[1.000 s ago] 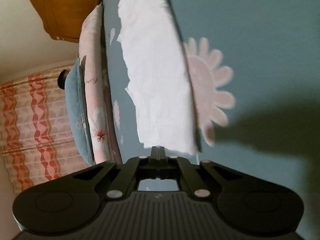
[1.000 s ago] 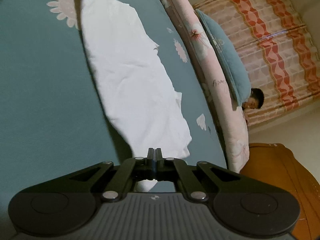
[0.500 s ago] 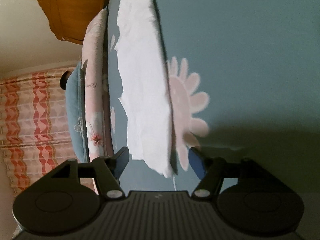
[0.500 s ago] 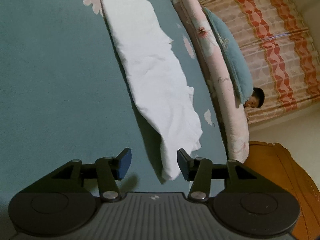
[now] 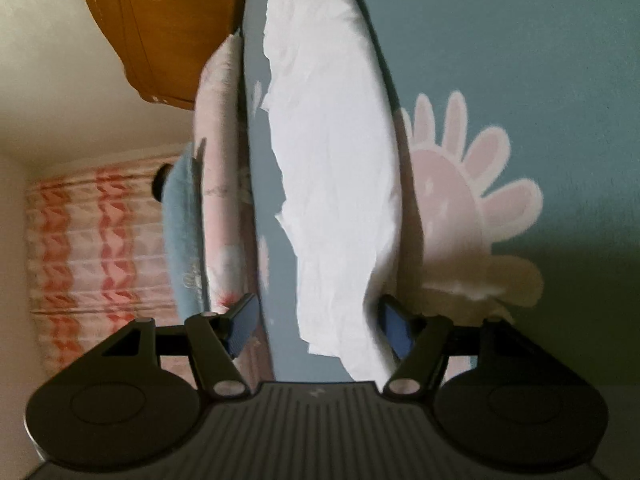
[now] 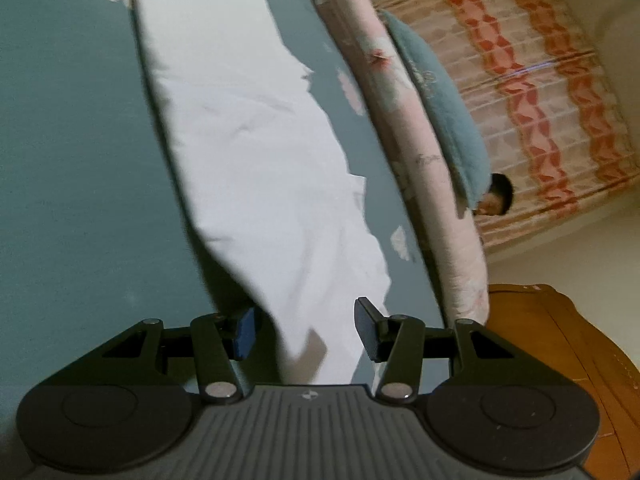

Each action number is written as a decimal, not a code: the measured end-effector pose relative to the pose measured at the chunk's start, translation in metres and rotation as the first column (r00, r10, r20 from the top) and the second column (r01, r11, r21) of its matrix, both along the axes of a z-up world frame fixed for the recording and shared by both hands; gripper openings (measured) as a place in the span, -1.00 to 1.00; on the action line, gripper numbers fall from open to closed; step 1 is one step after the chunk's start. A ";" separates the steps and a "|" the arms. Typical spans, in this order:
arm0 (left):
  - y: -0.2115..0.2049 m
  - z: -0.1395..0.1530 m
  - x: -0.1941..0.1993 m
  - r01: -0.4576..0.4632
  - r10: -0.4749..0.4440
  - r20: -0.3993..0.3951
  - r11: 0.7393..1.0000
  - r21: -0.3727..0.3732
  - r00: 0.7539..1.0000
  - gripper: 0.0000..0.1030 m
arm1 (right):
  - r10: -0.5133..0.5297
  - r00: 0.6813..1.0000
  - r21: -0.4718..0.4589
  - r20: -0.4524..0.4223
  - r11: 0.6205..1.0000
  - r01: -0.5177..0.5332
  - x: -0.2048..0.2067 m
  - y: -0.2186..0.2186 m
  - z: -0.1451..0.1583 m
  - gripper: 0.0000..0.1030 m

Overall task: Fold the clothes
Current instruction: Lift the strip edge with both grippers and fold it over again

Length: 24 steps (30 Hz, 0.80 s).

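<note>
The left gripper (image 5: pixel 320 326) and right gripper (image 6: pixel 305 330) have both just opened and now stand apart, each with an end of the white cloth (image 5: pixel 336 168) between its fingers, unpinched. The cloth lies in a long strip on the teal bed (image 5: pixel 500 40), pillows (image 6: pixel 432 128) beyond.

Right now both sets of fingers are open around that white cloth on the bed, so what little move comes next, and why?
Probably draw both grippers back off the white cloth. It lies as a long folded strip on the teal bedsheet, its ends between the open left gripper and right gripper, neither pressing it.
</note>
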<state>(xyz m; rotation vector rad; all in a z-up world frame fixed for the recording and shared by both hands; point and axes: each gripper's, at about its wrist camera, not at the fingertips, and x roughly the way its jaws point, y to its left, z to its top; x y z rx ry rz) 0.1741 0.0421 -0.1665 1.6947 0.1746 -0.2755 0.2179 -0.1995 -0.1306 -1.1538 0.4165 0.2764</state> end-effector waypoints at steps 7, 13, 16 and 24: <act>-0.007 -0.003 0.008 -0.030 0.041 -0.163 0.997 0.066 0.986 -0.58 | 0.046 0.999 0.015 -0.020 0.999 -0.046 0.006 0.004 -0.001 -0.20; -0.010 0.010 0.020 -0.109 0.104 -0.297 0.994 -0.001 0.949 -0.98 | 0.059 0.995 0.013 -0.085 0.998 -0.058 0.011 0.008 0.001 -0.85; -0.009 0.030 0.032 -0.190 0.134 -0.380 0.975 -0.115 0.915 -0.99 | 0.034 0.988 0.081 -0.149 0.996 -0.022 0.018 0.006 0.013 -0.92; 0.001 0.088 0.059 -0.283 0.132 -0.477 0.924 -0.258 0.869 -1.00 | 0.042 0.942 0.269 -0.333 0.962 0.052 0.046 -0.011 0.073 -0.95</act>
